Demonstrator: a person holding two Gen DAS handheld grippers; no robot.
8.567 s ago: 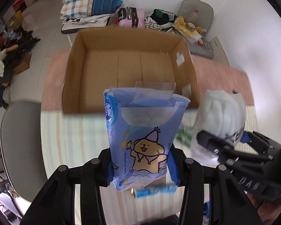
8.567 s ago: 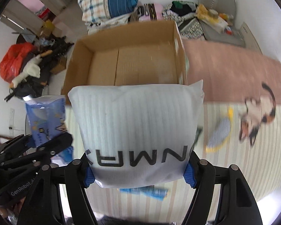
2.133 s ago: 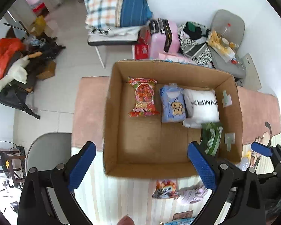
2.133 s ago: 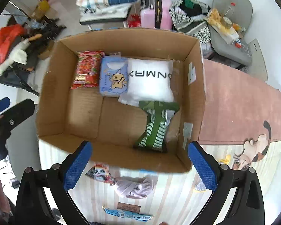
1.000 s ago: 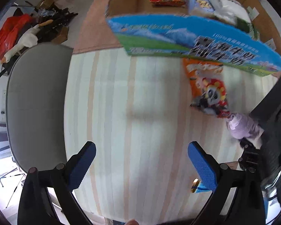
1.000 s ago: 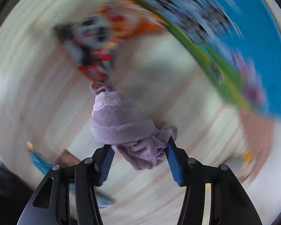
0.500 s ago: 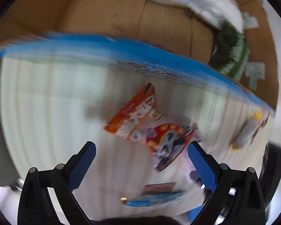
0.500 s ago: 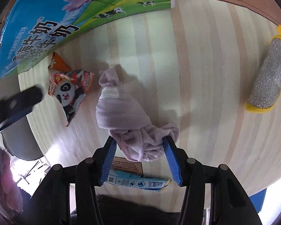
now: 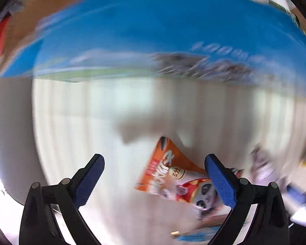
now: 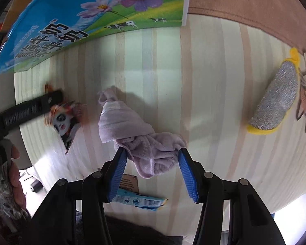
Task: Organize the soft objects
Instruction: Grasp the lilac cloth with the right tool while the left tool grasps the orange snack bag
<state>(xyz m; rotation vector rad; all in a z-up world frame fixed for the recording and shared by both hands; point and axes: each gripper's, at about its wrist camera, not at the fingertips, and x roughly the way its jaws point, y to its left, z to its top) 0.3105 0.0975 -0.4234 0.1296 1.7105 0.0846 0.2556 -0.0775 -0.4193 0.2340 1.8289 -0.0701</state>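
My right gripper point(image 10: 152, 160) is shut on one end of a lilac cloth point(image 10: 122, 120), and the rest of the cloth trails over the striped tabletop point(image 10: 204, 81). An orange snack bag with a panda point(image 9: 173, 175) lies on the table under my left gripper point(image 9: 155, 174), which is open with the bag between its fingers. In the right wrist view the same snack bag point(image 10: 64, 120) sits left of the cloth, with a finger of the left gripper point(image 10: 30, 108) over it. The cardboard box's printed blue wall point(image 9: 153, 40) point(image 10: 91, 20) stands just beyond both.
A silver scrubber with a yellow rim point(image 10: 275, 106) lies at the right by a pink mat point(image 10: 255, 10). A thin blue packet point(image 10: 140, 201) and a brown card point(image 10: 130, 181) lie near the table's front edge. A person's hand point(image 10: 14, 173) shows at the left.
The left gripper has swung over and sunk close above the snack bag, staying open. The right gripper has rolled with the lilac cloth still held and shifted a little.
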